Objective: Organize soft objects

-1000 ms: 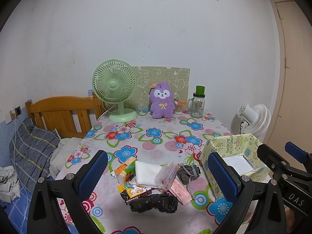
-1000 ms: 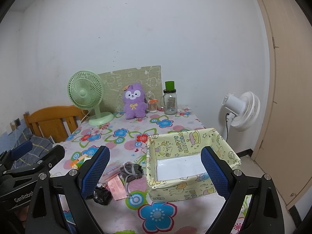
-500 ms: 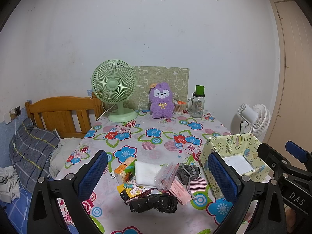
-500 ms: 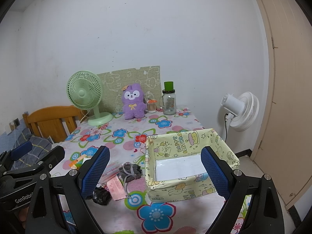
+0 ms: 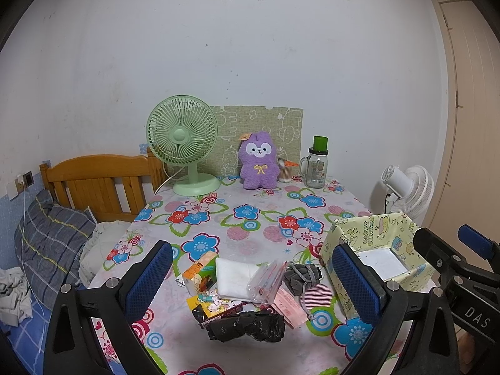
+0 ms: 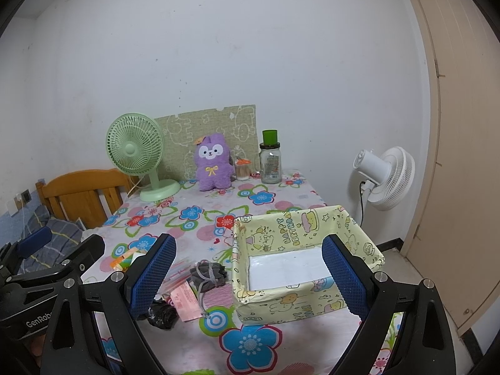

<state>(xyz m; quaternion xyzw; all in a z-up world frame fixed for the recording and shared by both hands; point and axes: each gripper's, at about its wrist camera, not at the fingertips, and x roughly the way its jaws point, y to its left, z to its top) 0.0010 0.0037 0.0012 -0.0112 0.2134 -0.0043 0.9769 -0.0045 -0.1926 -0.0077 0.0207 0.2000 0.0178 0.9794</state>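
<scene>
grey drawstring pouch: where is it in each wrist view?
Left wrist: grey drawstring pouch lies low and right of centre, just left of the yellow box.
Right wrist: pouch lies low and left of centre, again just left of the box.
Shared landmark: purple plush at the table's far edge.

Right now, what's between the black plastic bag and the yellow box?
In the left wrist view, a pink packet and the grey drawstring pouch lie between the black plastic bag and the yellow box.

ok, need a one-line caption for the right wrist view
Open right gripper hovers before an empty yellow box, soft clutter beside it on the floral table.
</scene>
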